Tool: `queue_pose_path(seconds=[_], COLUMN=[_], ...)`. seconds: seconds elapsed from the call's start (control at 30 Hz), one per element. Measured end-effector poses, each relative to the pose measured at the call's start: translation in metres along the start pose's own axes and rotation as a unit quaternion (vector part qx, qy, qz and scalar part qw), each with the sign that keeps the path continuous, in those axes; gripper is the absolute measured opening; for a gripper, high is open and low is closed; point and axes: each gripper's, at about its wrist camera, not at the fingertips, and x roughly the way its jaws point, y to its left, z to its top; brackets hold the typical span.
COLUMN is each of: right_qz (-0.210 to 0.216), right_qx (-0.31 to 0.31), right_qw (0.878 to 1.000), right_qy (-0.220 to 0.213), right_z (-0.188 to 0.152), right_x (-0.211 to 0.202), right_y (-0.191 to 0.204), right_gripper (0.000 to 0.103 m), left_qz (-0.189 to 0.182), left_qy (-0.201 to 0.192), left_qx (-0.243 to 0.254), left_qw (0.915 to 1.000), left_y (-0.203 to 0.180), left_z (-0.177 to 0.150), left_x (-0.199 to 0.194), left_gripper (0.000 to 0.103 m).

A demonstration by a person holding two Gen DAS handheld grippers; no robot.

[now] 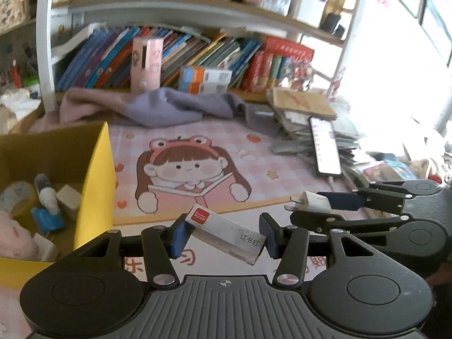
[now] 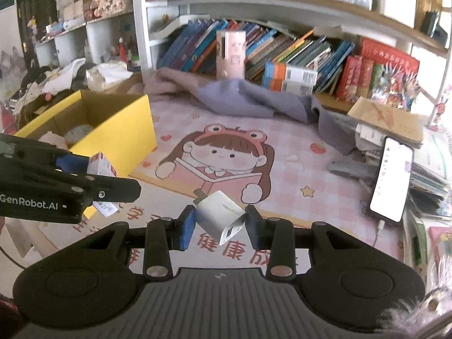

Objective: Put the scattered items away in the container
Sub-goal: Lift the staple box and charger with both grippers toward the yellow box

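Note:
My left gripper is shut on a small grey staple box with a red label, held tilted above the pink cartoon desk mat. My right gripper is shut on a white USB charger plug, prongs pointing away. Each gripper shows in the other's view: the right gripper at the right edge with the charger plug, the left gripper at the left with the staple box. The yellow cardboard box, left of both, holds tape, an eraser and other small items; its front wall faces me.
A purple-grey cloth lies bunched at the back of the mat below shelves of books. A lit phone on a cable leans on a stack of papers at the right. A pink case stands upright among the books.

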Motion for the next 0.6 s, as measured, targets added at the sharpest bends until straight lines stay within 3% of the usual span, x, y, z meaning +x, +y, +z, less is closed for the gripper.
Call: queue_pose_path(seconds=[0.27, 0.6], right_qz=[-0.039, -0.057], right_qx=[0.008, -0.001], right_qw=[0.999, 0.998], right_qy=[-0.012, -0.025], right_z=[-0.014, -0.043], right_x=[-0.031, -0.068], right_y=[0.049, 0.126], right_gripper=[0.036, 0.036], left_qz=[-0.028, -0.040], left_qy=[-0.006, -0.016], left_qx=[0.009, 0.004], left_qw=[0.9996, 0.9991], left_y=[0.016, 0.047], left_z=[-0.030, -0.070], left_x=[-0.042, -0.101], left_gripper=[0.052, 0.052])
